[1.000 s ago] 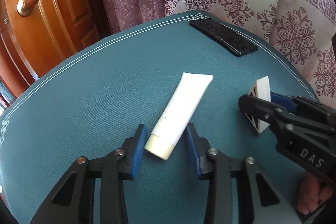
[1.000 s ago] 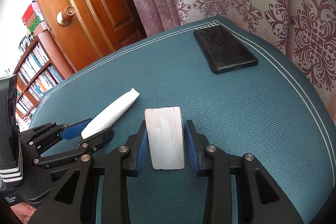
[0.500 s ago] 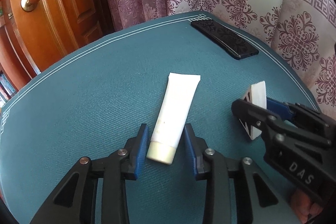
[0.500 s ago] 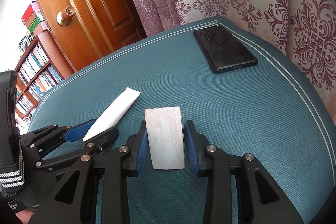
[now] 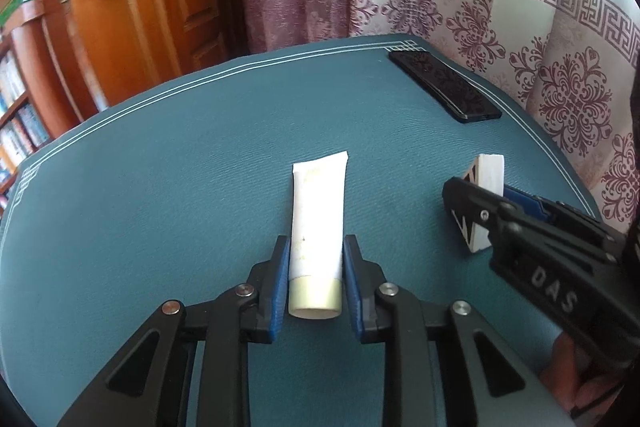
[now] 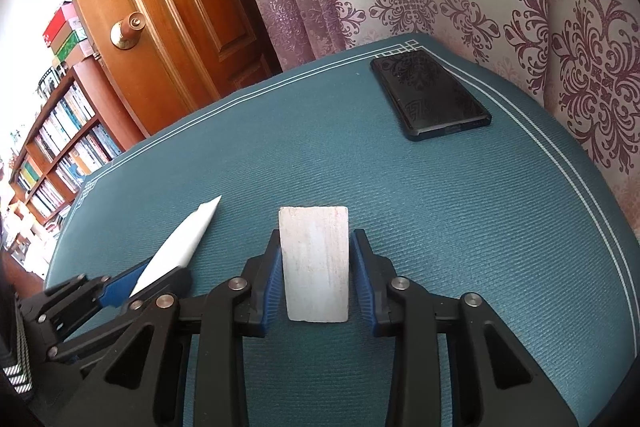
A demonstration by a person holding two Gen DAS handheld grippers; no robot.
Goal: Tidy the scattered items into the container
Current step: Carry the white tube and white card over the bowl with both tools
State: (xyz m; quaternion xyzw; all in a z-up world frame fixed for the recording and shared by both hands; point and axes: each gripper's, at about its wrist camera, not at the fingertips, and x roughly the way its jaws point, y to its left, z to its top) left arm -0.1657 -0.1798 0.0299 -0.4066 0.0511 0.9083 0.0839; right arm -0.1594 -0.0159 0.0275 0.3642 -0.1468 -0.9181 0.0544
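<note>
Nearest to me, my left claw (image 5: pixel 314 269) has its blue pads pressed on both sides of the white tube (image 5: pixel 318 223), close to the cream cap, so I judge it is gripping the tube, which lies on the tabletop (image 5: pixel 160 187). The tube is soft and smooth; if I lift quickly it may bend or slide out forward, because only the cap end is held.

My right claw (image 6: pixel 314 269) is closed on the flat white block (image 6: pixel 314 263), just to the right of the tube. The two claws are near each other, so when I turn one, it could hit the other and knock an item loose.

At the far right corner the black phone (image 6: pixel 430 95) lies near the tabletop edge; a careless push could send it off.

I count one tube, one block, one phone, two claws. I see no container in either view, so I could carry the items in a wrong direction.
</note>
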